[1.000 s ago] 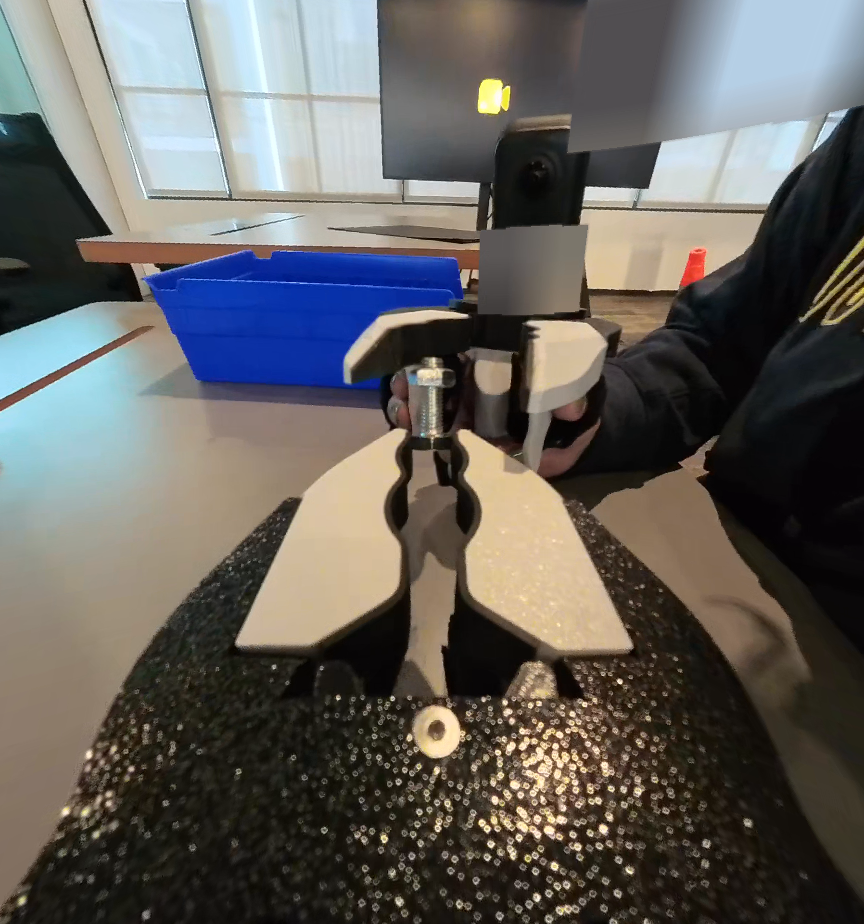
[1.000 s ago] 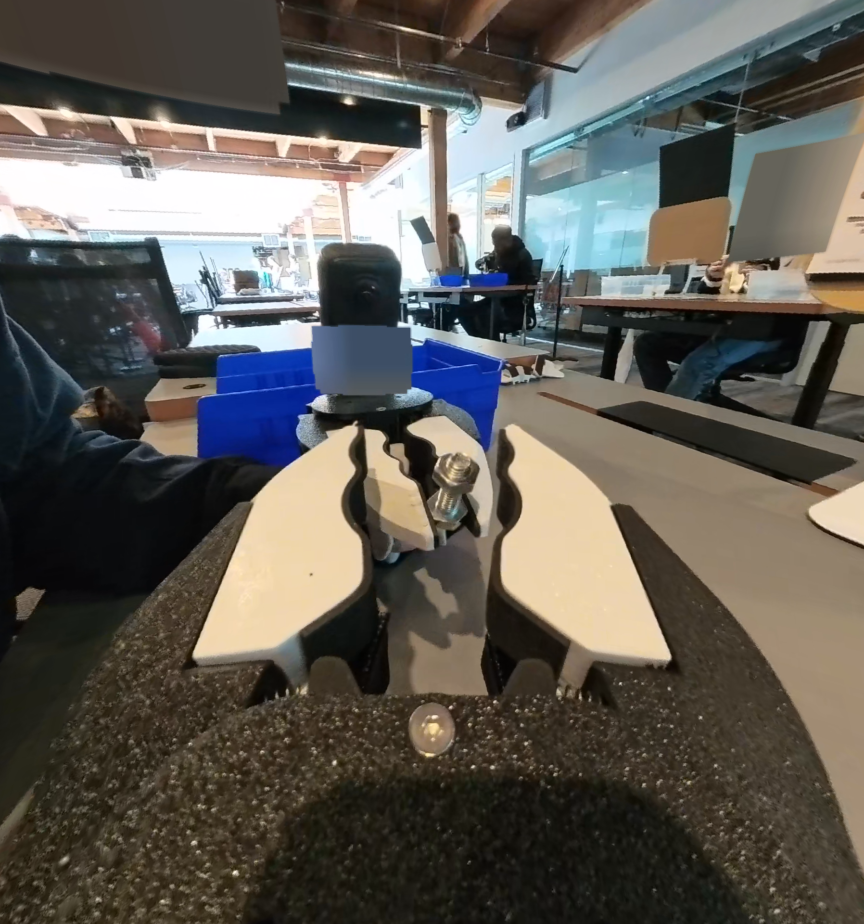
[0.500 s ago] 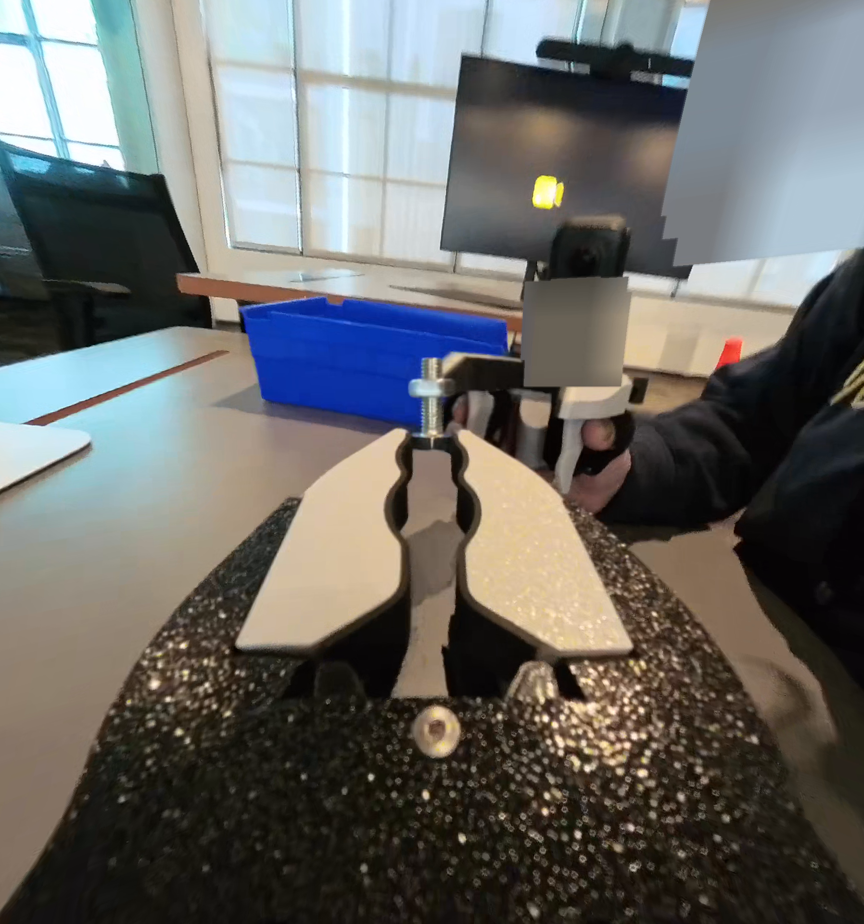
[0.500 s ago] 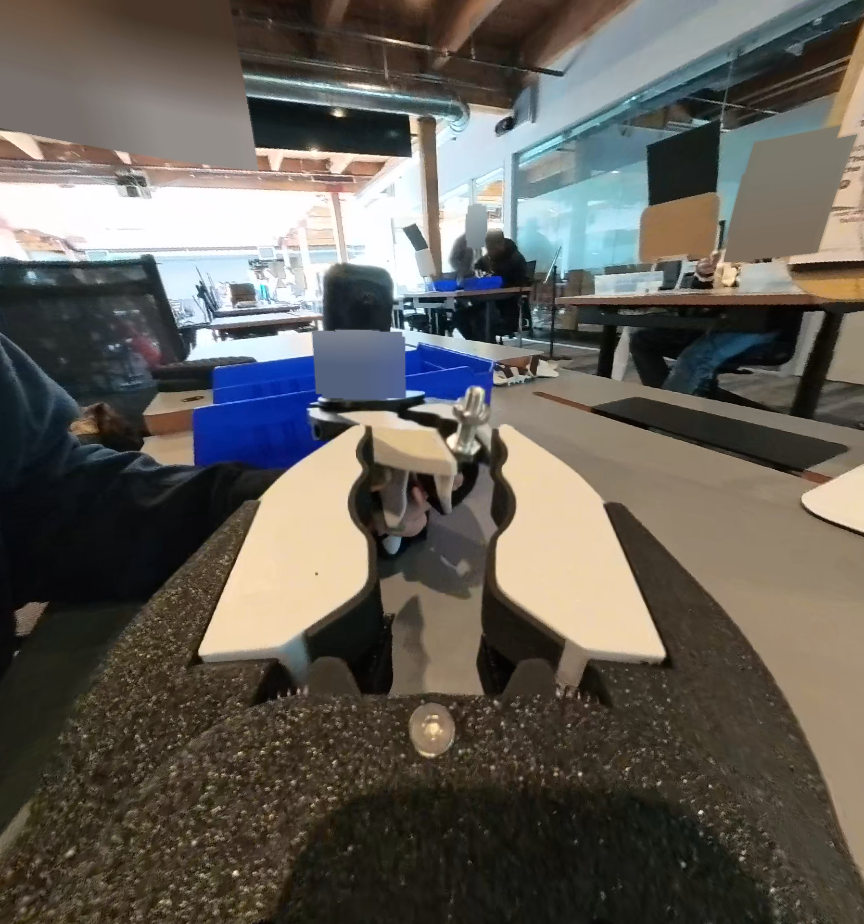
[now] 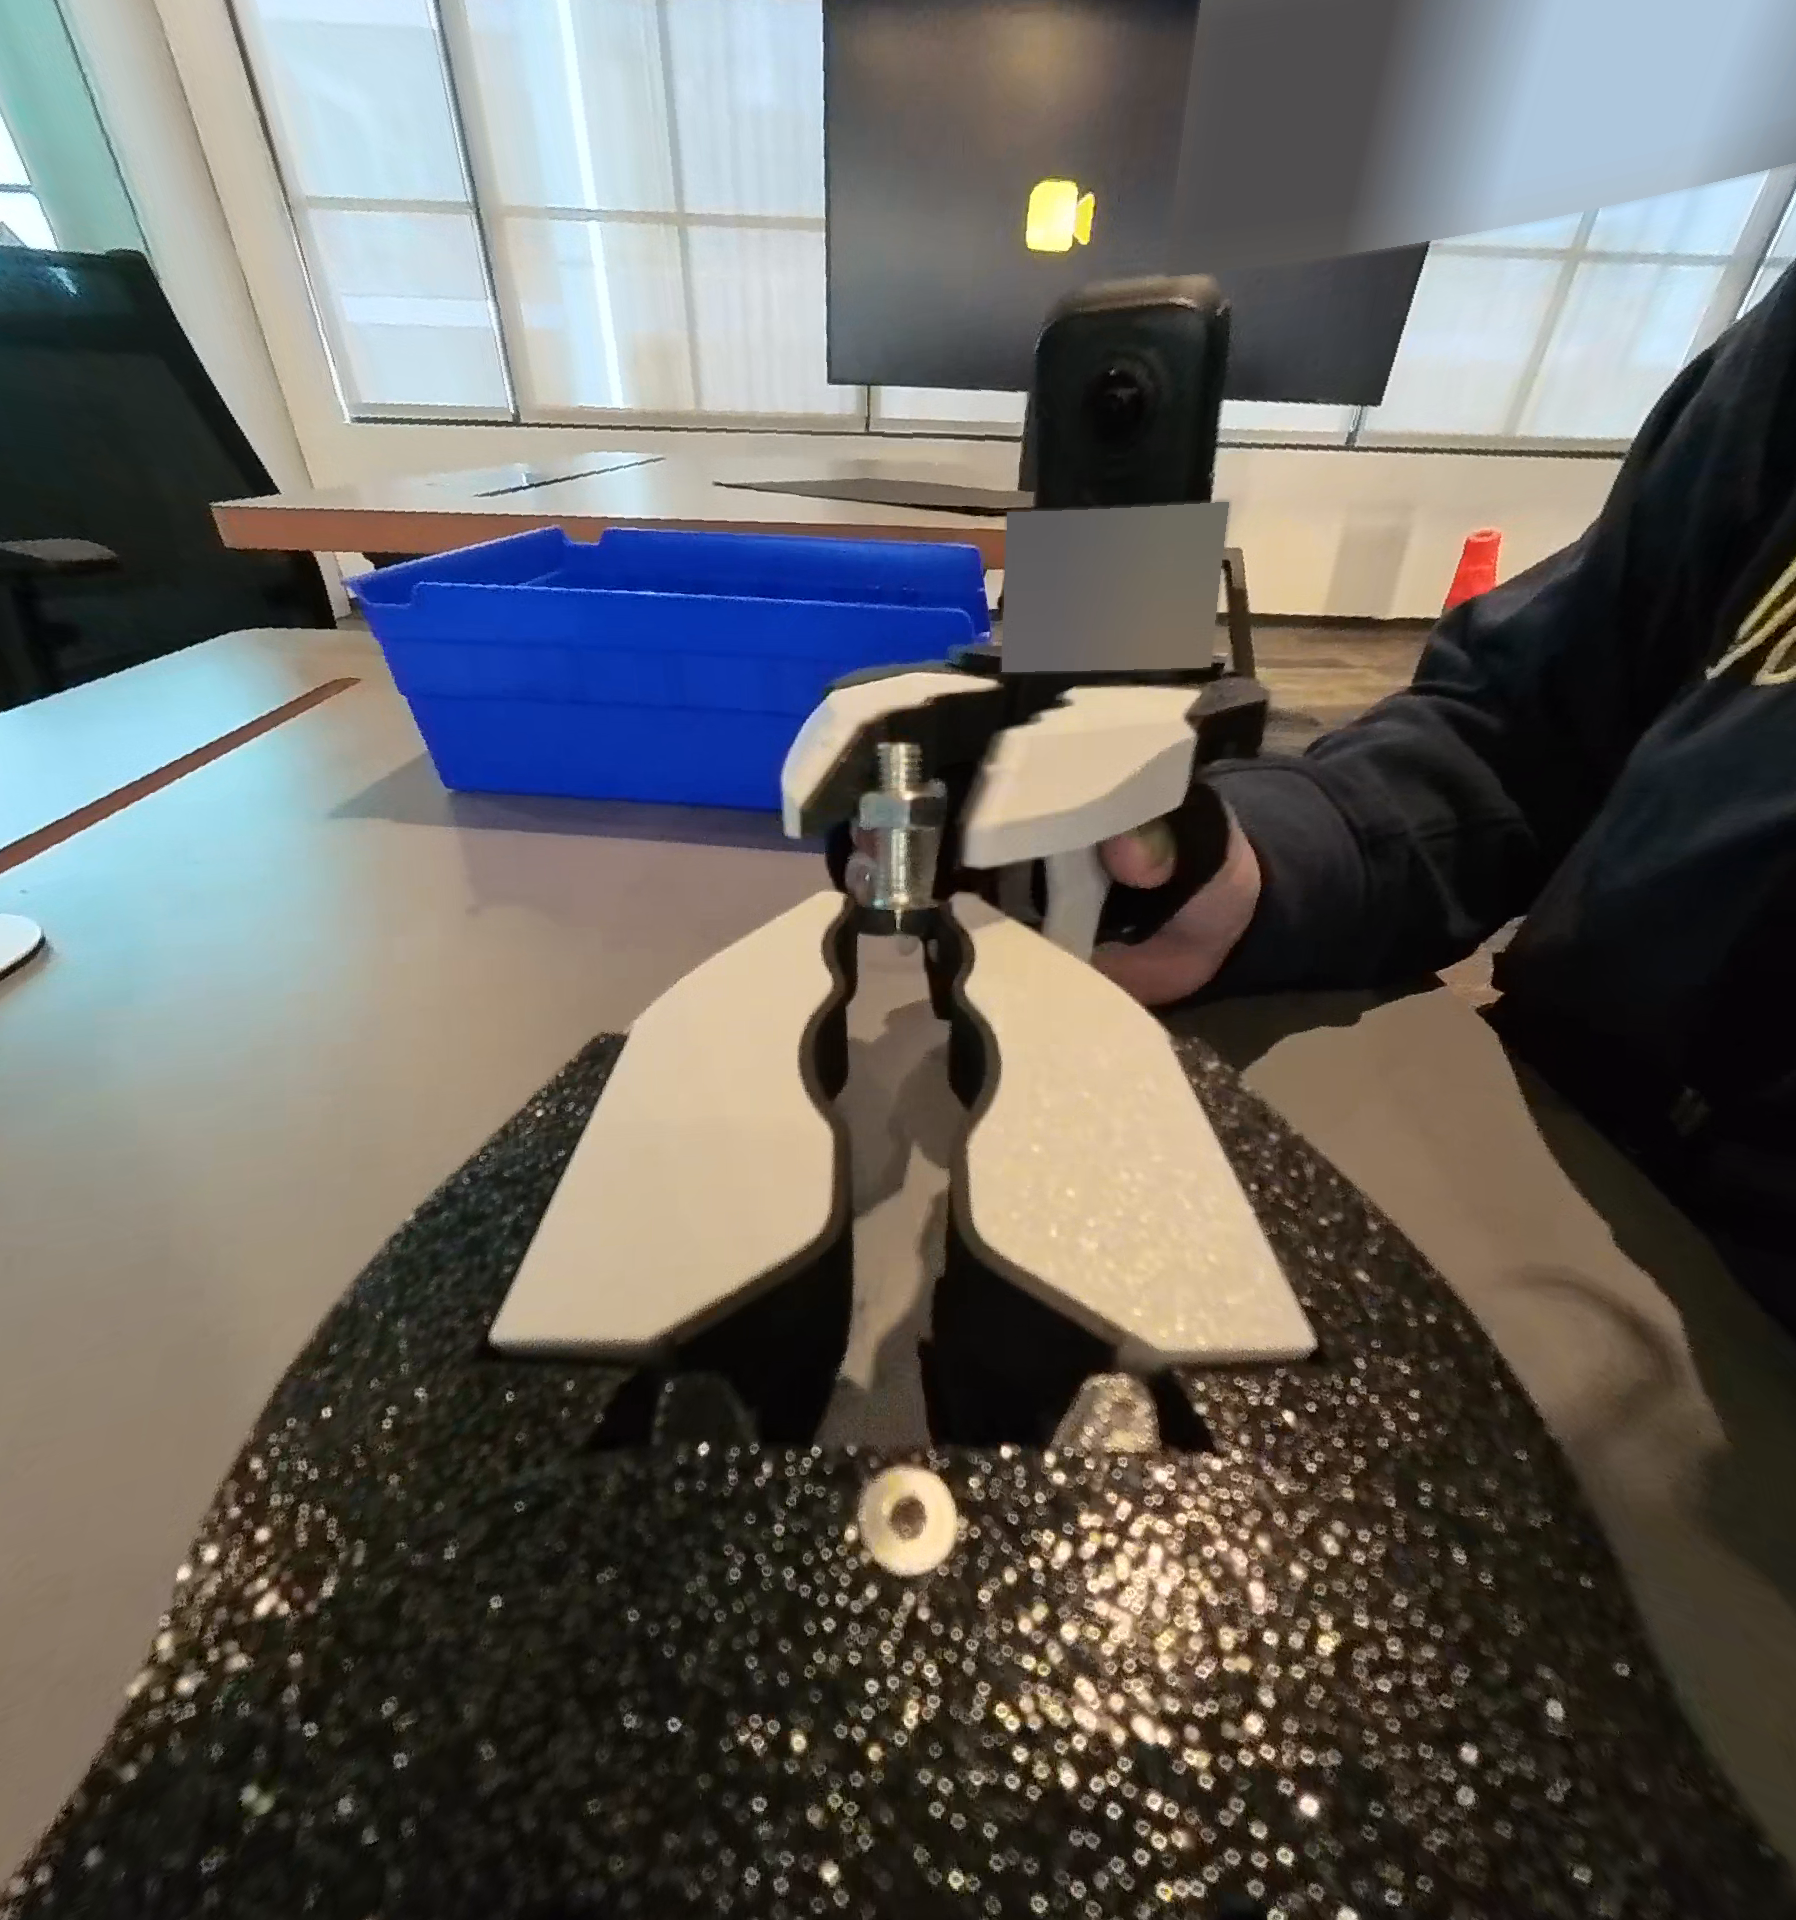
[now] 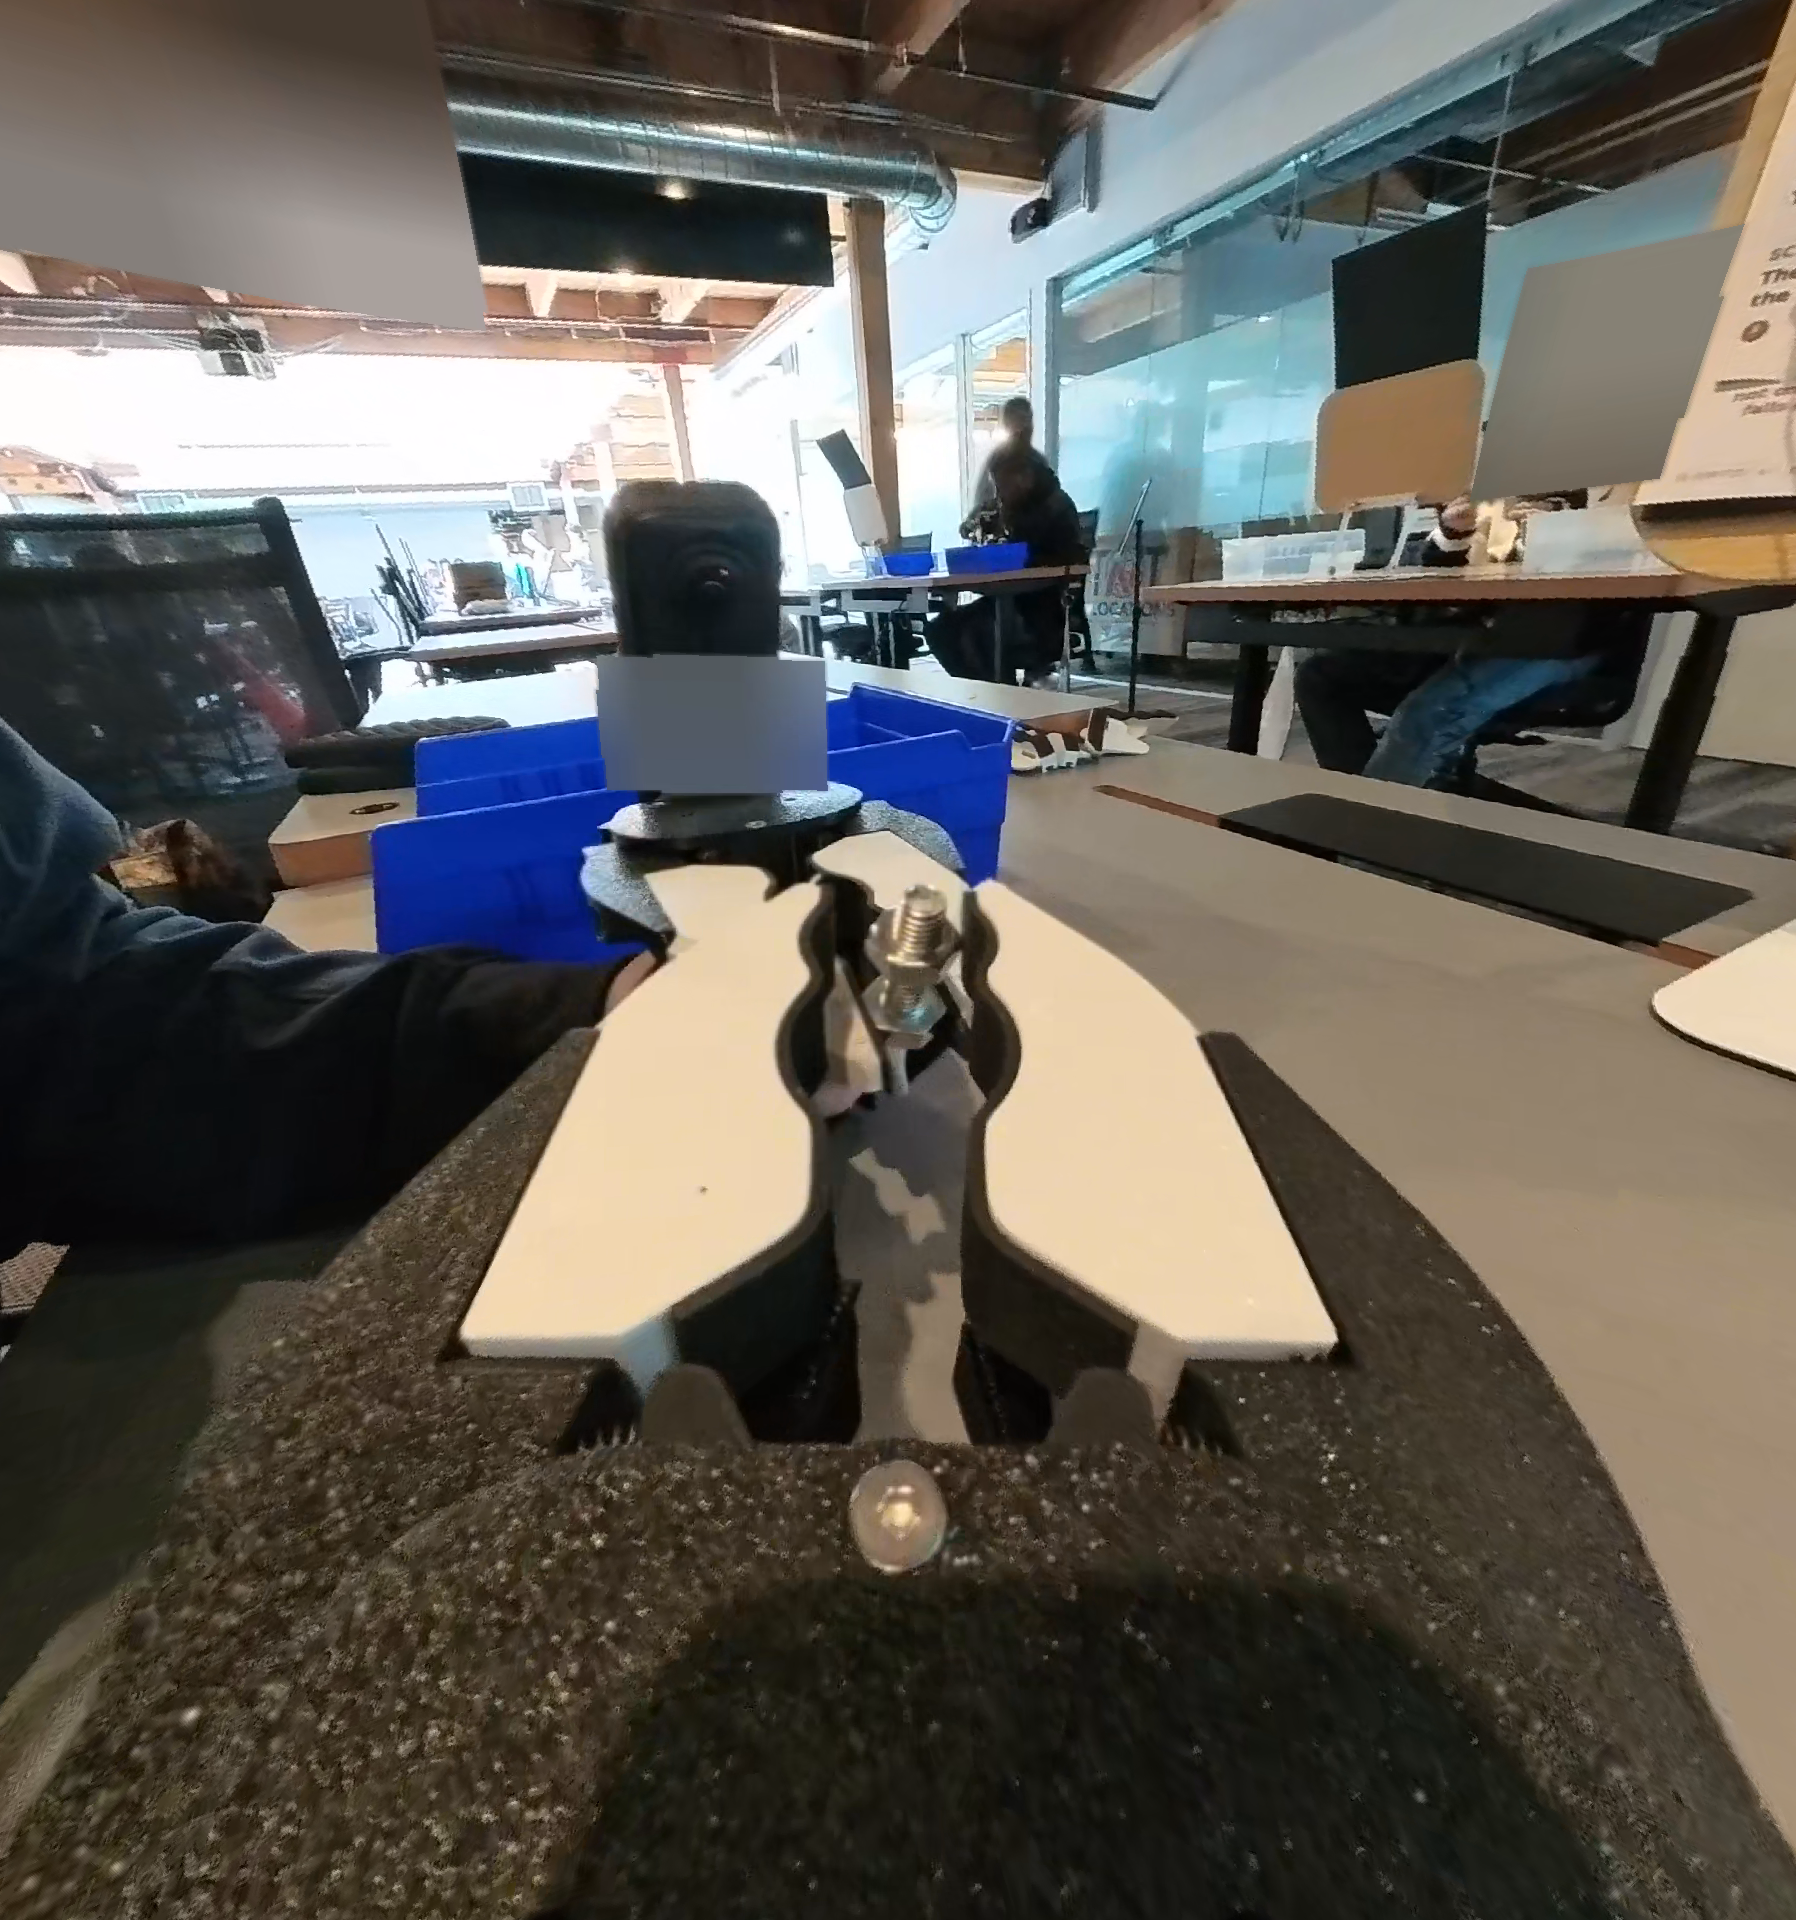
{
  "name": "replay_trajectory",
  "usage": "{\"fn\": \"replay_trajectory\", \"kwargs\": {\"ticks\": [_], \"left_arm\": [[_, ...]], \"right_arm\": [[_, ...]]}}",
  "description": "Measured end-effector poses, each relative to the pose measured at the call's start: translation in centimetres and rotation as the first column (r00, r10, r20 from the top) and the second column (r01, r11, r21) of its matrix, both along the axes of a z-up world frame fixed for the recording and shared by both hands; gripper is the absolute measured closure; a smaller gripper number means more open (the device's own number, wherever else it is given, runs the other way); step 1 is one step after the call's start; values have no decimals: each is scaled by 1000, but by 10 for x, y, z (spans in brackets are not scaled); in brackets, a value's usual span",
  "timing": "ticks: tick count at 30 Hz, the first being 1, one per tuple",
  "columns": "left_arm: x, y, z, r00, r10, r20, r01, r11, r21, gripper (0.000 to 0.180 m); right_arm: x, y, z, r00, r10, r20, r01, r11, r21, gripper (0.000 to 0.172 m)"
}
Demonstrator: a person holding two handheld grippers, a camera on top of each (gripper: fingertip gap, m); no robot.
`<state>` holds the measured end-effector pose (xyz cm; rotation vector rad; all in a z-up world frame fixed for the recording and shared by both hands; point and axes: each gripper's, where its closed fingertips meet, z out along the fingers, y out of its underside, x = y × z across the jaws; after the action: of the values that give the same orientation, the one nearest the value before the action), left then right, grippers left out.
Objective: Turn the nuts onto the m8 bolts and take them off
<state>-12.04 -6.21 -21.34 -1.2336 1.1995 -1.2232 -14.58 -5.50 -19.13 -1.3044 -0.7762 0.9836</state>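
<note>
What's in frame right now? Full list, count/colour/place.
bolt: 1, silver, upright, head end clamped in the left gripper's fingertips
nut: 1, silver, on the bolt near its top, between the right gripper's fingers
bins: 2, blue, far side of the table
table: 1, grey, under everything
monitor: 1, dark, behind the bins
office chair: 1, black, far left
cone: 1, orange, floor at right
left gripper: white fingers, shut on the bolt
right gripper: white fingers, closed around the nut

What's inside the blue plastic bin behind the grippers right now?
The blue plastic bin shows only inner walls and a divider at its far end. Its floor and any contents are hidden by the near wall and the left gripper's camera.
</note>
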Motion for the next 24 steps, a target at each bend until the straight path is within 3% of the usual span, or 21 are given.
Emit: {"fn": "replay_trajectory", "kwargs": {"ticks": [7, 8, 9, 11, 14, 17, 21, 24], "left_arm": [[1, -1, 1, 1000, -2, 5, 2, 1000, 7, 166], [2, 0, 1, 1000, 11, 8, -11, 1000, 11, 160], [3, 3, 2, 999, 33, 13, -33, 999, 13, 133], [4, 8, 1, 998, 69, 6, -69, 998, 8, 114], [3, 16, 2, 992, 126, 17, -126, 992, 3, 103], [1, 20, 4, 990, 138, 35, -137, 990, -18, 104], [0, 22, 4, 989, 145, 31, -144, 989, -27, 110], [1, 26, 1, 984, 176, 8, -176, 984, -10, 108]], "right_arm": [[2, 2, 0, 1000, -10, 15, 10, 1000, 8, 156], [3, 2, 0, 1000, -17, 19, 17, 1000, 12, 156], [4, 3, 0, 999, -24, 27, 23, 1000, 18, 156], [7, 5, 1, 998, -43, 40, 42, 998, 37, 156], [17, 3, 17, 997, -75, 21, 74, 995, 67, 156], [49, -3, 61, 981, -180, -66, 188, 973, 134, 156], [136, 2, 96, 872, -487, 49, 469, 861, 196, 156], [212, 15, 81, 693, -621, 366, 590, 780, 207, 156]]}}
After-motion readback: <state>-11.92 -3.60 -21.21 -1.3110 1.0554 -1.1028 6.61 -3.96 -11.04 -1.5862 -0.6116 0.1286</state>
